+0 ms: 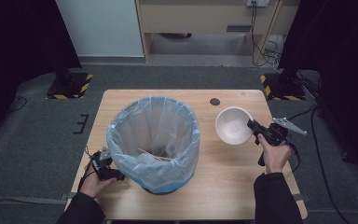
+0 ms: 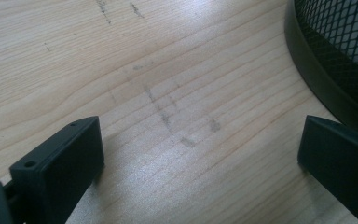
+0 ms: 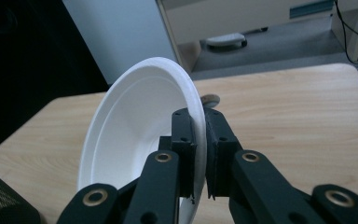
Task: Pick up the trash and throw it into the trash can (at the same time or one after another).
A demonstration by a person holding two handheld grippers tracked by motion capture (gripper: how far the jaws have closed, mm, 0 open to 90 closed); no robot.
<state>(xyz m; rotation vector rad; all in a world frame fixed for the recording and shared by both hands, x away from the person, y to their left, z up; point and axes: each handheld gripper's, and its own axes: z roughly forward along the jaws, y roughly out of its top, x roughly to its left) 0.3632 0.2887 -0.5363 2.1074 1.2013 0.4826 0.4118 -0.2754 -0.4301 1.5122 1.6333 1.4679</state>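
Slippage is what we fear most, since our right gripper (image 1: 251, 126) is clamped only on the thin rim of the tilted white bowl (image 1: 233, 125) beside the lined bin (image 1: 154, 140), while our left gripper (image 2: 200, 154) rests spread apart at the bin's base.

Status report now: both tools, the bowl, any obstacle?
Right tool shut on white bowl rim, bowl tilted. Left tool open, low over table, beside bin base. Lined bin stands left of bowl.

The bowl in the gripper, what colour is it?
White all over. The bowl shows best in the right gripper view, with the right gripper pinching its rim.
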